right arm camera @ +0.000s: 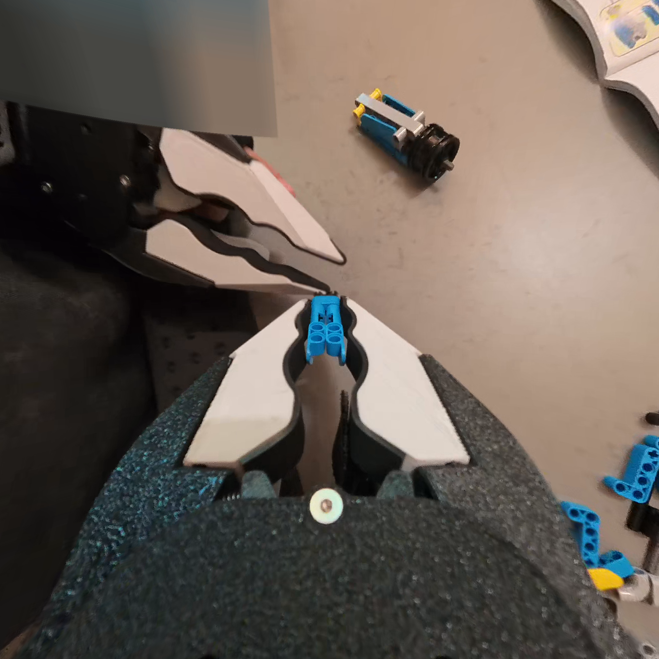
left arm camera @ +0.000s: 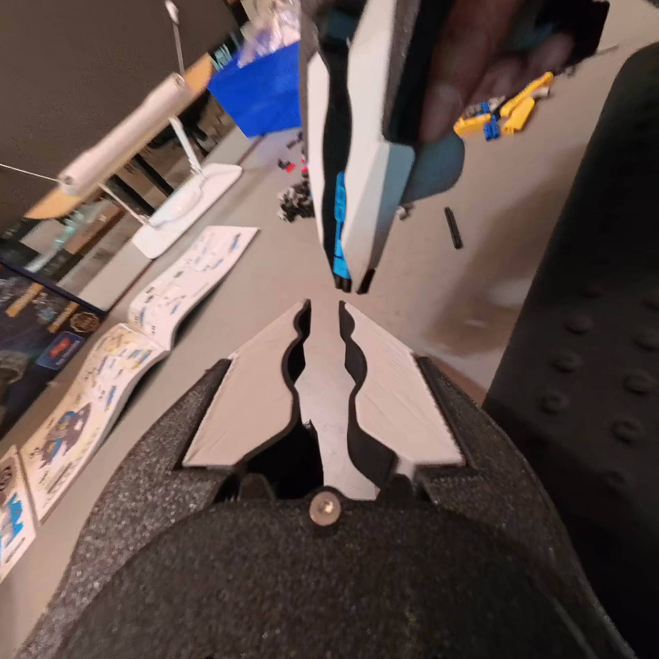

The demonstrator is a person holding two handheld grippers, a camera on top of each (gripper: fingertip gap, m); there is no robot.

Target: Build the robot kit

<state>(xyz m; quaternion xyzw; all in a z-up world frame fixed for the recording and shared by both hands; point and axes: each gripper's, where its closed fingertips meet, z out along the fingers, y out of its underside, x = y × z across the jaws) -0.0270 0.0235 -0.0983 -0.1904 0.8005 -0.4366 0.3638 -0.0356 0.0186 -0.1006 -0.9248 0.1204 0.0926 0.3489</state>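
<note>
The right gripper [right arm camera: 325, 301] is pinching a small blue brick [right arm camera: 326, 337] with round holes between its fingertips, above the grey table [right arm camera: 463, 285]. The left gripper [left arm camera: 324, 303] is sitting narrowly parted and empty, tips nearly meeting the other's. Only the right wrist view is showing a small assembled blue-and-grey part [right arm camera: 406, 133]; the left wrist view alone is showing a white lamp [left arm camera: 185, 199] and a blurred blue bin [left arm camera: 264, 96].

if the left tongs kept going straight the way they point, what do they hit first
Most likely the tips of the right tongs, which sit just ahead of the left tongs, nearly tip to tip, shut on a blue brick piece. Depth is unclear; slightly offset, they would reach the grey table instead.
</note>
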